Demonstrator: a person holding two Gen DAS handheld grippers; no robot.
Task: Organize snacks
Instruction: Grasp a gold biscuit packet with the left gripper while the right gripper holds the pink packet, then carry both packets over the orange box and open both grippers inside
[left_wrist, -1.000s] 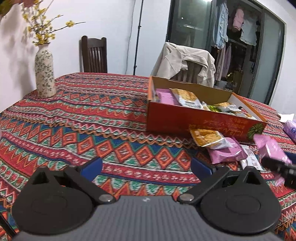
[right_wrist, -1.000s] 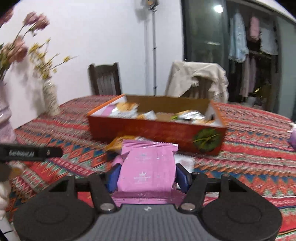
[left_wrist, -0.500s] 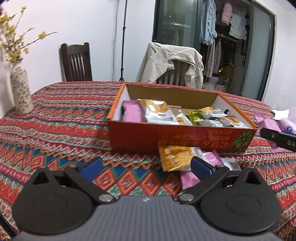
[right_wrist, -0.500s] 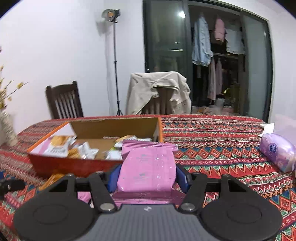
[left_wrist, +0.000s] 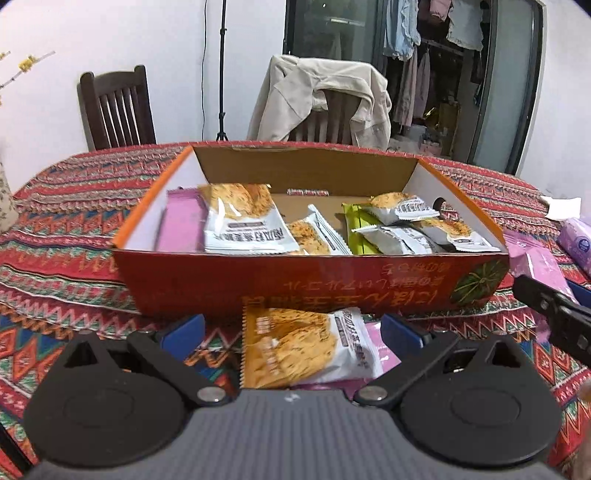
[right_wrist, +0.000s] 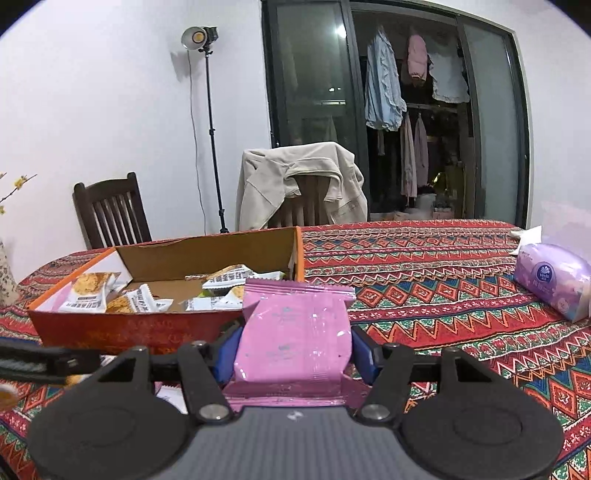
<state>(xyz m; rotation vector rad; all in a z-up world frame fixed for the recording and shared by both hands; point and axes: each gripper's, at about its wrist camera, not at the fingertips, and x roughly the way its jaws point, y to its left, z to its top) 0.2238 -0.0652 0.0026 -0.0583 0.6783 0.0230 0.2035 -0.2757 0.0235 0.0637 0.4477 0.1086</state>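
Right wrist view: right gripper (right_wrist: 295, 350) clamped on pink snack packet (right_wrist: 293, 332), just right of orange box (right_wrist: 147, 328).
Left gripper (left_wrist: 291, 328): jaws apart, orange-and-white packet (left_wrist: 306, 347) unpressed between them, before the box.

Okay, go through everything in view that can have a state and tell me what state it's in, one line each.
Snack box: open, partly filled.
Pink snack packet: sealed, gripped upright.
Right gripper: shut on the pink snack packet.
Left gripper: open, empty.
Orange snack packet: sealed, lying on the tablecloth between the left fingers.
Studio lamp: on.
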